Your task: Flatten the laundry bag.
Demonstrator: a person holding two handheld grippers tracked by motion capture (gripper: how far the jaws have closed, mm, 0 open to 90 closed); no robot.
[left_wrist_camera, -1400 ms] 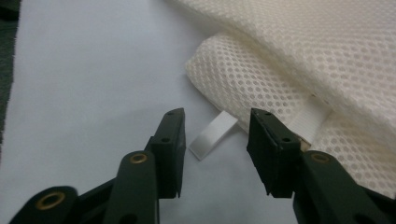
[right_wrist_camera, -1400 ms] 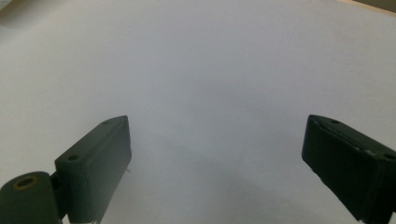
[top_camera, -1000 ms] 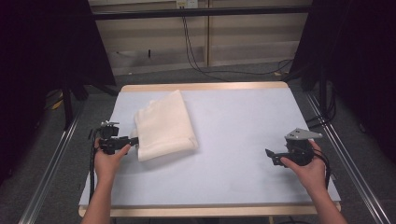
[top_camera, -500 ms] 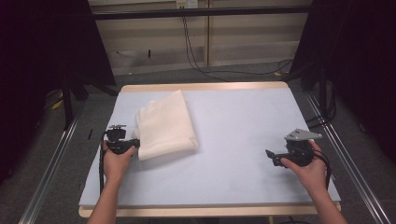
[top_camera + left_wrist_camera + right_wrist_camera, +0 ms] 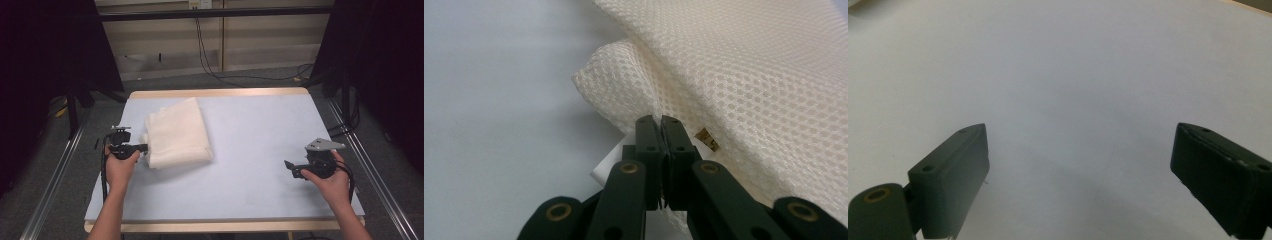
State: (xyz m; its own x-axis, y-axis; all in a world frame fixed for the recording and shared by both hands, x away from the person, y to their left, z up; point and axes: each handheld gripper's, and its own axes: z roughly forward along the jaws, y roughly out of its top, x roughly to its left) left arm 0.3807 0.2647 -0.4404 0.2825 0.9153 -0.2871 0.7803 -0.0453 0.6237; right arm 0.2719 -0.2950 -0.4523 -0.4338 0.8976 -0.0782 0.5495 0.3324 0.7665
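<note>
2 grippers: left gripper point(image 5: 661, 131), jaws just closed, pinches cloth point(image 5: 177, 132) edge at centre left, ready for lifting; right gripper point(image 5: 1078, 165) gapes wide, empty.

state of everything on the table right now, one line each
mesh cloth: folded, flat on the table, left edge pinched
left tongs: just closed, shut on the cloth's edge
right tongs: open, nothing between them
table: bare blue-grey top around the cloth
</note>
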